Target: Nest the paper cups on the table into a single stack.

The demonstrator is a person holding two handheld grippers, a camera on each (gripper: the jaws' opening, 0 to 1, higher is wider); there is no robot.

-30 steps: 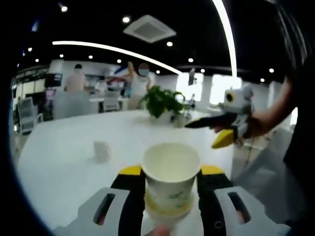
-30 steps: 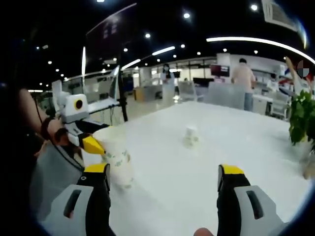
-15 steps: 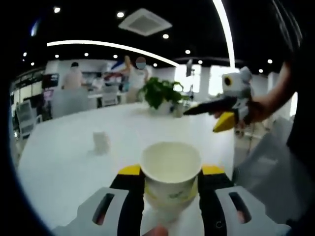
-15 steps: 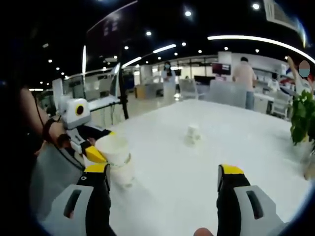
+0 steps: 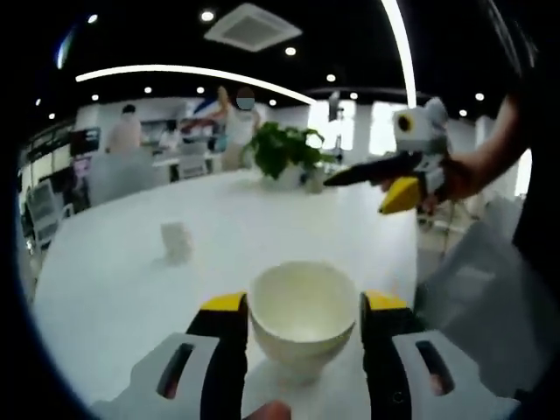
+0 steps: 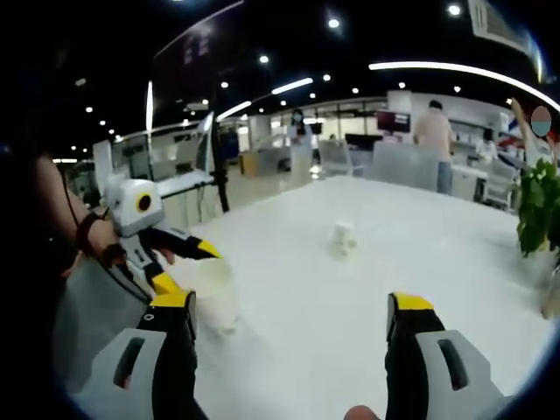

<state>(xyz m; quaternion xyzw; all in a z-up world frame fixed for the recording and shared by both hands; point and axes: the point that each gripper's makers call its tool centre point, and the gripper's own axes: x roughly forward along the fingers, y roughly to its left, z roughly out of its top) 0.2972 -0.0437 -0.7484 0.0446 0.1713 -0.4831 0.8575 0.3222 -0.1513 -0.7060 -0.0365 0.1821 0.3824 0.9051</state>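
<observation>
- A small white paper cup (image 5: pixel 176 242) stands alone at middle left of the left gripper view, on the wide white table (image 5: pixel 105 289), well apart from everything else; in the right gripper view it sits near centre frame.
- At lower centre of the left gripper view, an open-mouthed white paper cup (image 5: pixel 303 312) sits between the yellow-tipped jaws of the left gripper (image 5: pixel 303 325); the jaws stand apart, flanking it, with contact too close to call.
- This cup's long axis runs upright, mouth up and tipped toward the lens.
- At lower centre of the right gripper view, the right gripper (image 6: pixel 291 317) is spread wide with nothing between its jaws.
- Done well, the step would likely mean closing gently on the cup wall, keeping it upright, and lining its base over the distant cup's mouth.
</observation>
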